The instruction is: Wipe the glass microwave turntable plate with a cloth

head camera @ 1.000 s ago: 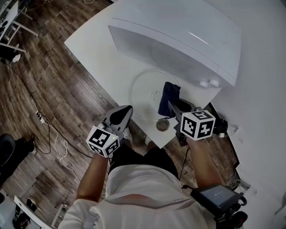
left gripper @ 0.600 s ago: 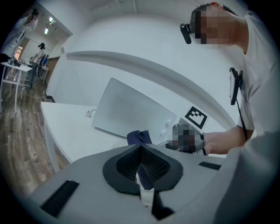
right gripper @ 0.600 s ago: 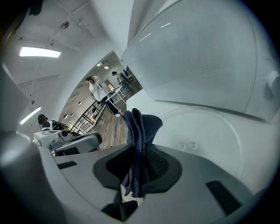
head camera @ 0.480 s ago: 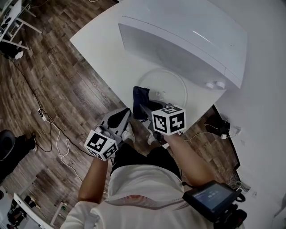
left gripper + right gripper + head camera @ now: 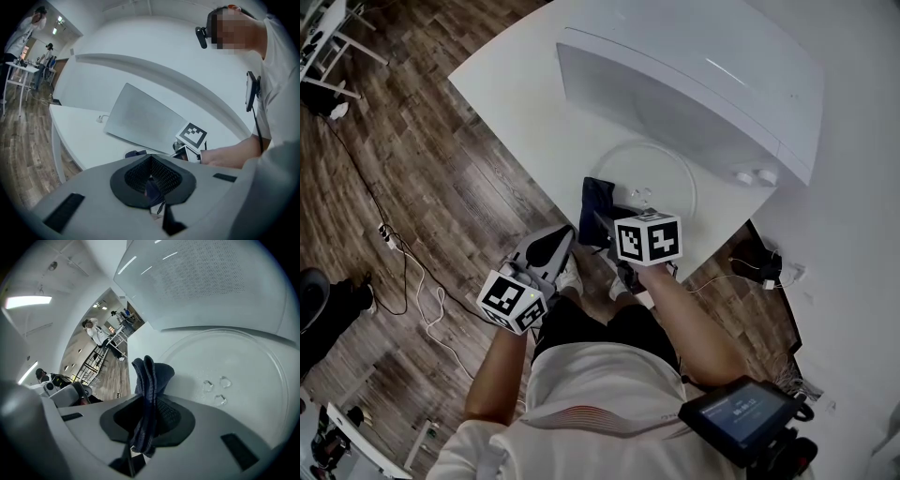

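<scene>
The round glass turntable plate (image 5: 661, 178) lies flat on the white table (image 5: 516, 84) in front of the microwave (image 5: 694, 75). My right gripper (image 5: 602, 217) is shut on a dark blue cloth (image 5: 597, 200), which stands folded above the jaws at the plate's near-left rim. In the right gripper view the cloth (image 5: 152, 376) sticks up between the pads, with the plate (image 5: 243, 362) and its raised hub bumps (image 5: 215, 390) just beyond. My left gripper (image 5: 551, 246) is shut and holds nothing. It hangs off the table's front edge, left of the right one.
The microwave door (image 5: 211, 282) overhangs the plate's far side. A wall (image 5: 862, 187) runs along the right. Cables (image 5: 403, 272) trail on the wooden floor at the left. People stand at desks (image 5: 101, 336) far off in the room.
My right gripper has carried the cloth from the plate's right side across to its near-left rim. The left gripper has stayed put.
</scene>
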Demonstrator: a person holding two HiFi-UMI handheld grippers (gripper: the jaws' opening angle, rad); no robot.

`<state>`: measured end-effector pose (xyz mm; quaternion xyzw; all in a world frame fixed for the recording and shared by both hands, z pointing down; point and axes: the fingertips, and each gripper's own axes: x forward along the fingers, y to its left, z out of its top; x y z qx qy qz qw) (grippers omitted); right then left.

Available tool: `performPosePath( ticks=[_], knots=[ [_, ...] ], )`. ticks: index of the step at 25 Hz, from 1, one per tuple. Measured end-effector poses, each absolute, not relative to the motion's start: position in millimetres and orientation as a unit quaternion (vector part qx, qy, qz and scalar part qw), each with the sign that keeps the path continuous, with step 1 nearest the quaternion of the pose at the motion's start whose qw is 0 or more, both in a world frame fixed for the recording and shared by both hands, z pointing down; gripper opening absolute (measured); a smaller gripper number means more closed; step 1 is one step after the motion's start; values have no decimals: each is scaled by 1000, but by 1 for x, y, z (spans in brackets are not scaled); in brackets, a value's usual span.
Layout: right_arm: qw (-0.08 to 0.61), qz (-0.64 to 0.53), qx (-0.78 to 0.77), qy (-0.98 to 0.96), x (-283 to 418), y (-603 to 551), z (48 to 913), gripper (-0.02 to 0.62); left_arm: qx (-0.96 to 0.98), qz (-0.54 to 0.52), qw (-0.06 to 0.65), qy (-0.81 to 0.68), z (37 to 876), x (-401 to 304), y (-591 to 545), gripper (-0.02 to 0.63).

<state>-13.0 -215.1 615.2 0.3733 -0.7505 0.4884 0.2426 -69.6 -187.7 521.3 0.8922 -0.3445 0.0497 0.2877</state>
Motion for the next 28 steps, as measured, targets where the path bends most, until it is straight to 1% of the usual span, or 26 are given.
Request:
performPosePath(
  ticks=[15, 23, 28],
  knots=[
    [240, 491, 389, -742, 20, -209, 616, 66, 893, 56, 294, -336, 526, -55, -184, 9],
    [245, 492, 401, -733, 55, -203, 618, 66, 894, 61, 296, -330, 530, -45, -186, 9],
    [239, 494, 408, -730, 65, -203, 620, 66, 892, 67, 302, -328, 537, -36, -190, 9]
  ],
)
